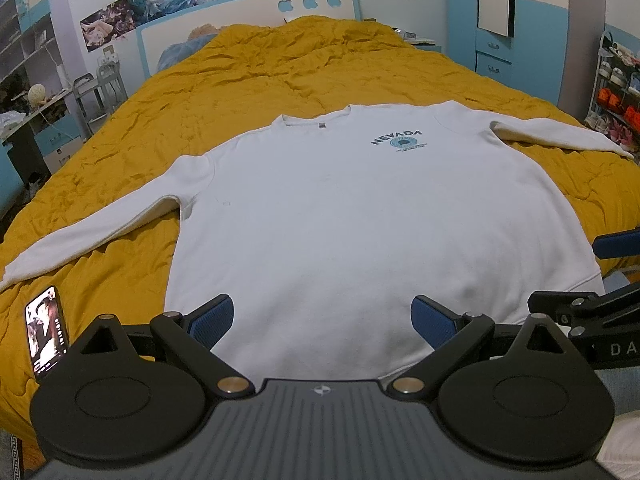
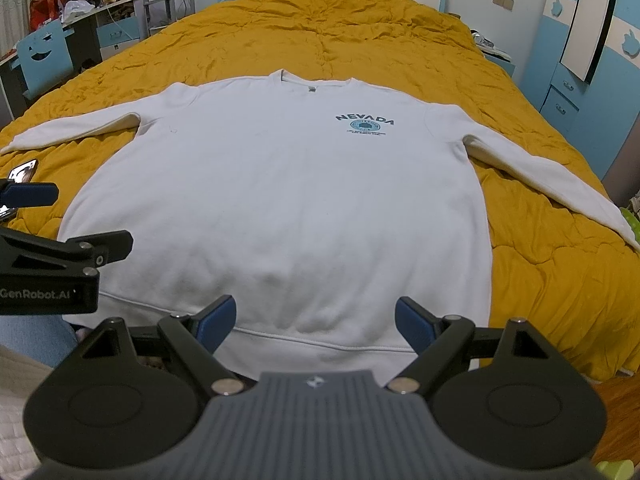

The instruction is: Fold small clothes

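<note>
A white long-sleeved sweatshirt [image 1: 340, 216] [image 2: 288, 184] with a dark "NEVADA" print lies flat, front up, on a mustard-yellow quilt, sleeves spread to both sides, hem toward me. My left gripper [image 1: 323, 320] is open just above the hem, nothing between its blue pads. My right gripper [image 2: 315, 320] is open too, hovering over the hem band, holding nothing. The right gripper's body shows at the right edge of the left wrist view, and the left gripper's body at the left edge of the right wrist view.
A phone [image 1: 46, 330] with a lit screen lies on the quilt [image 1: 240, 80] left of the hem. The bed's white headboard [image 1: 312, 0] is far back. A desk and shelves stand at the left, blue wardrobes [image 1: 500, 20] and a shoe rack at the right.
</note>
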### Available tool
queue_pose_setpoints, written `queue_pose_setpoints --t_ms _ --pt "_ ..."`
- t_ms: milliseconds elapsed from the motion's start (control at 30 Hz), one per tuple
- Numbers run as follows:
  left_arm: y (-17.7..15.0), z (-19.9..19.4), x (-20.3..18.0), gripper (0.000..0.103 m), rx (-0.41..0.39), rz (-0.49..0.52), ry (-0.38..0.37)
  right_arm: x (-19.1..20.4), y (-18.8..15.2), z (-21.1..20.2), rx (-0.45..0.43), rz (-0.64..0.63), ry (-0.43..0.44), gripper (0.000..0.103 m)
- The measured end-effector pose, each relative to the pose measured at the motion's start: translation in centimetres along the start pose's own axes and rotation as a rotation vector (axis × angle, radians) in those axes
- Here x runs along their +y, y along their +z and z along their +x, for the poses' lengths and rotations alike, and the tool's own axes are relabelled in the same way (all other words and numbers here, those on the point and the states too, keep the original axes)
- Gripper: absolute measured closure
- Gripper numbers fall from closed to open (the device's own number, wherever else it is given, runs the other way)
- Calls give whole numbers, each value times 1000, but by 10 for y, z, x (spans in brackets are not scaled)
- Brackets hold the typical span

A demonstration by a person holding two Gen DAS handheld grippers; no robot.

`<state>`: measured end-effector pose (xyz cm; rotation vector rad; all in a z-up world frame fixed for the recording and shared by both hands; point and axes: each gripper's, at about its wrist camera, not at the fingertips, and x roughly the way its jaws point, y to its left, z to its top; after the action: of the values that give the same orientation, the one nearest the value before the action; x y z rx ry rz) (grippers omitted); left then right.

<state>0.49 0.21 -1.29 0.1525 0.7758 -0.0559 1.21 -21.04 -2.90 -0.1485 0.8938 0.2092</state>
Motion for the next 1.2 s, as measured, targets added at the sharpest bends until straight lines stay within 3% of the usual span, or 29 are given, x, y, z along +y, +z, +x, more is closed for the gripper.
queue_pose_setpoints --t_ms 400,567,733,933,1033,1200 --pt "8 15 6 0 17 -32 -60 -5 7 8 -14 8 29 20" --pt "15 29 22 0 -23 -110 -110 -18 22 19 -123 62 18 20" --pt "28 49 52 0 -50 -232 -103 -34 48 45 -167 141 36 20" --pt "52 73 116 0 -78 -382 -30 -35 88 73 -219 138 37 20" --pt "63 80 161 0 -88 -452 65 -36 109 89 -225 142 67 20" --pt "60 86 260 0 -67 -619 217 -39 139 120 -226 128 25 20"
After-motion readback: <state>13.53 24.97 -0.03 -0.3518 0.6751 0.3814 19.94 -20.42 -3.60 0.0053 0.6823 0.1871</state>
